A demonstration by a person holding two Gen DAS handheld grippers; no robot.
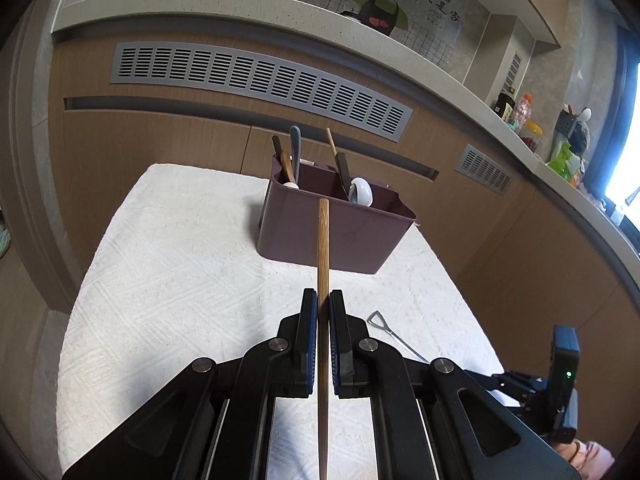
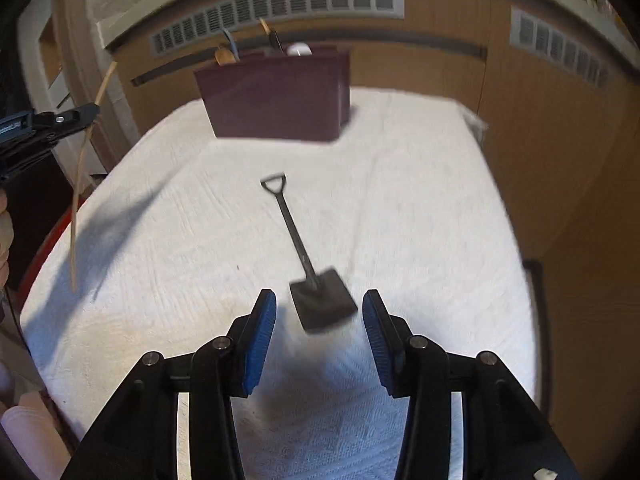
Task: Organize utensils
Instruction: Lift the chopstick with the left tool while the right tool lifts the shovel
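white cloth (image 2: 400, 200); holder (image 2: 276, 96) beyond shovel-spoon (image 2: 316, 292), nothing between.

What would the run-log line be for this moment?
left gripper: shut on chopstick | right gripper: open above shovel spoon | holder: on cloth

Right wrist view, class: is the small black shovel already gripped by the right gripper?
No: the small black shovel lies on the white cloth, ahead of the open right gripper, untouched.
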